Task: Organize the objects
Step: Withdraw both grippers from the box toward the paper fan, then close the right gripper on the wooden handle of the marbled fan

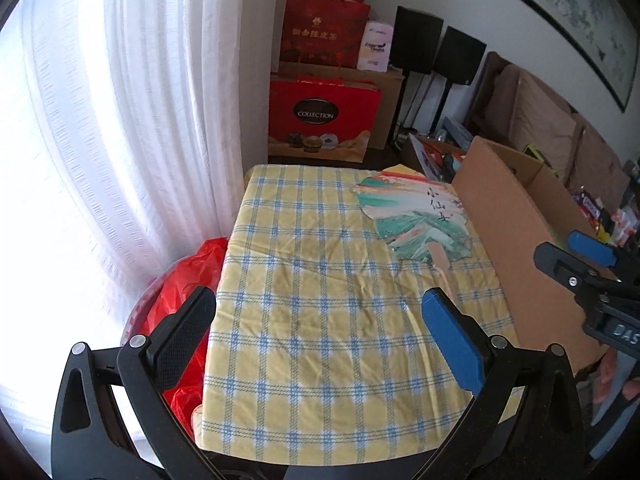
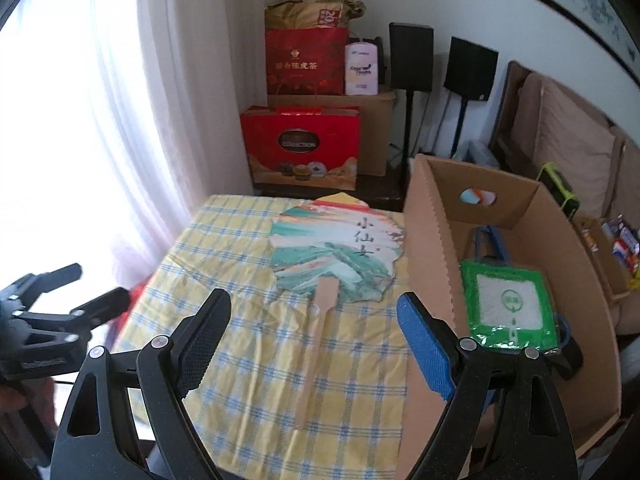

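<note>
Spread wide and empty, the right gripper (image 2: 314,338) should descend squarely over the fan's (image 2: 336,254) flat handle on the table (image 2: 248,392), pinching crosswise, then carry it into the cardboard box (image 2: 430,248); left gripper (image 1: 318,334) likewise spread.

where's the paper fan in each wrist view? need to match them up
Left wrist: paper fan right of centre on the checked cloth, its handle pointing toward the camera, against the cardboard box.
Right wrist: paper fan centre frame, handle running down between the open fingers of the right gripper.
Shared landmark: red COLLECTION gift box beyond the table's far edge.
</note>
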A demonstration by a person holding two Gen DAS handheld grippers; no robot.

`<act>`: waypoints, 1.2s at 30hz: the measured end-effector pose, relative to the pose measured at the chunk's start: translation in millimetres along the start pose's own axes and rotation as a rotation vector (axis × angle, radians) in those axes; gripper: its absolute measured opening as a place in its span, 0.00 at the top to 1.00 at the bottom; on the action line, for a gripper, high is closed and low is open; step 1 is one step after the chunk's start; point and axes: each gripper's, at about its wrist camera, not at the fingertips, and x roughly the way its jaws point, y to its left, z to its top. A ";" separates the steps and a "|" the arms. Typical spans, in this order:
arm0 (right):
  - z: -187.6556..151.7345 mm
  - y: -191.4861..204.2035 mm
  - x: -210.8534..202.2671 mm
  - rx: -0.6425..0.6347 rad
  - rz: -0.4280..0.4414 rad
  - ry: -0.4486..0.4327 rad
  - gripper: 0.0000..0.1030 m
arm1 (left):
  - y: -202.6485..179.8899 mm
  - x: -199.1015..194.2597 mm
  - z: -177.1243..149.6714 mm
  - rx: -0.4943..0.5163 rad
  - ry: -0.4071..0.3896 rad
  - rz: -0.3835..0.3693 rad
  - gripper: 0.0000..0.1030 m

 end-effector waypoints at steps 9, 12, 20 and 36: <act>-20.0 7.2 0.4 0.007 0.030 -0.013 0.18 | 11.3 -0.3 -15.0 -0.038 -0.010 -0.001 0.00; -34.1 11.6 -3.8 -0.004 0.046 -0.023 0.22 | 15.4 -1.7 -21.3 -0.060 -0.015 -0.025 0.00; -66.1 20.2 11.7 -0.003 0.132 0.040 0.60 | 17.1 11.8 -32.6 -0.128 0.028 -0.139 0.01; -100.5 -2.5 75.0 0.120 0.144 0.216 0.89 | -20.4 74.2 -33.1 -0.225 0.183 -0.385 0.07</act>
